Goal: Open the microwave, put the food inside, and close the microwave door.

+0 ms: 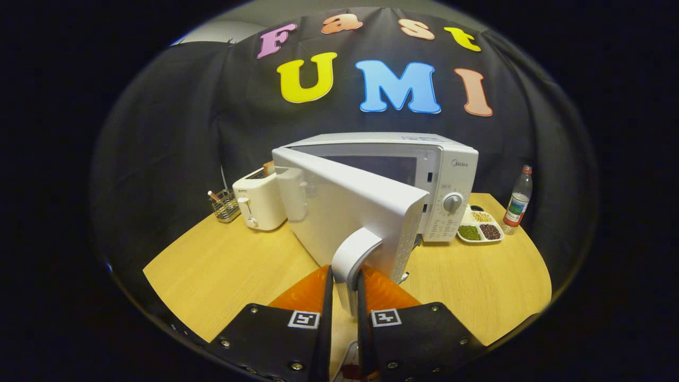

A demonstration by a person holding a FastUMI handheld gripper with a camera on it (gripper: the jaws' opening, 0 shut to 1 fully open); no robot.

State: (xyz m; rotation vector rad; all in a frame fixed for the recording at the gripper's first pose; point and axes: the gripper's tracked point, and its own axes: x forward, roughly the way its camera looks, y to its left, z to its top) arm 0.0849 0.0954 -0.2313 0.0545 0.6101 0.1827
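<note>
Wooden table (223,265); white microwave (424,175) door (345,207) ajar, claw (345,281) gripping handle (353,260).

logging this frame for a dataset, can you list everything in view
microwave: 1, white, mid table, door swung partly open
door handle: 1, white, between the fingers
toaster: 1, white, left of microwave
wire rack: 1, metal, left of toaster
divided tray: 1, white, holding beans, right of microwave
bottle: 1, clear with red cap, right of tray
table: 1, light wood
hand-held gripper: 1, shut on door handle
</note>
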